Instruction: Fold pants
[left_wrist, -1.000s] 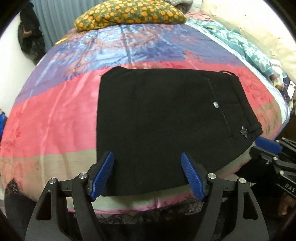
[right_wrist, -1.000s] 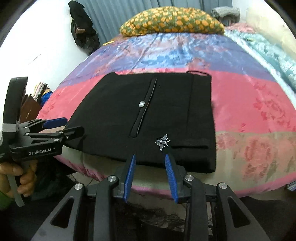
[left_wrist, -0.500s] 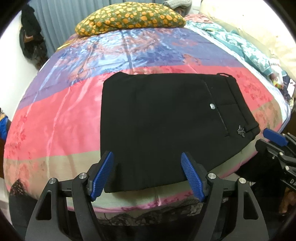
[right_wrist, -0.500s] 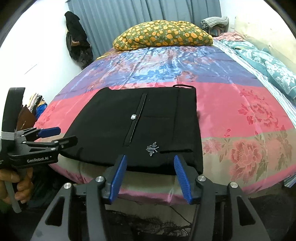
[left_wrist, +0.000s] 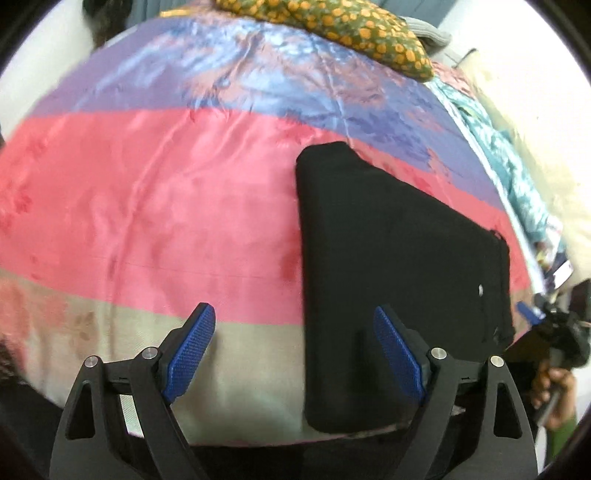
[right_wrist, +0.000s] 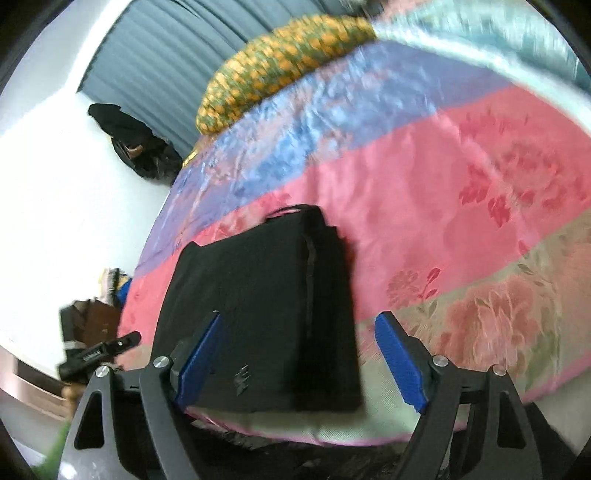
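The black pants (left_wrist: 399, 266) lie folded into a flat rectangle near the front edge of the bed; they also show in the right wrist view (right_wrist: 266, 302). A small white button (left_wrist: 480, 288) and a silver emblem (right_wrist: 241, 380) show on them. My left gripper (left_wrist: 295, 354) is open and empty, above the bed's front edge at the pants' left side. My right gripper (right_wrist: 299, 362) is open and empty, above the pants' front right corner. Each gripper shows small in the other's view, the right (left_wrist: 532, 314) and the left (right_wrist: 99, 352).
The bed carries a shiny striped cover (left_wrist: 147, 192) in pink, purple and beige. A yellow-spotted pillow (left_wrist: 332, 26) lies at the far end. Teal bedding (left_wrist: 517, 173) runs along the right side. Dark clothes (right_wrist: 133, 147) hang on the white wall at left.
Both grippers have swung outward and tilted: the left view turned left, the right view turned right. The right gripper's jaws have opened wider. The pants have not moved.
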